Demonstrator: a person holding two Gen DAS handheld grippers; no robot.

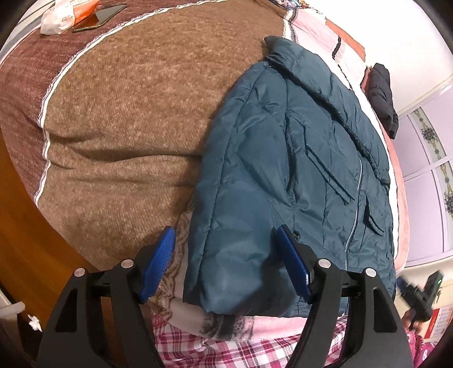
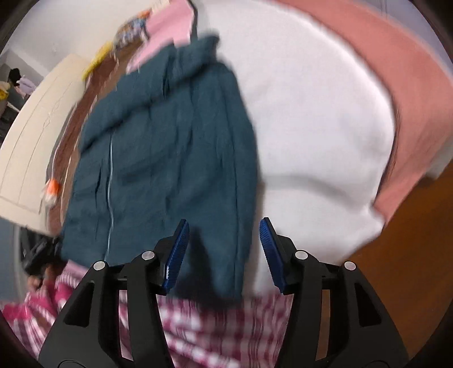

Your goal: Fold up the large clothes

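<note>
Nearest to us, a pink and white checked cloth lay under both tools at the bed's edge. Our left gripper stood with its blue pads wide apart, pointing steeply down, and the near left corner of the teal jacket lay in the gap between them; neither pad pressed on the fabric. Our right gripper also had its fingers apart, with the jacket's near right corner lying between them, and we saw no pad squeezing it, though that view was blurred.

The teal jacket lay flat on the bed, front up, its zip running away from us and its collar at the far end. To its left spread a brown blanket, touching the jacket's edge; to its right lay a white blanket with a salmon pink band beyond.

Farther off, a dark garment sat on the bed past the jacket's right shoulder. At the far left corner of the brown blanket we saw a phone beside a white and orange packet.
</note>
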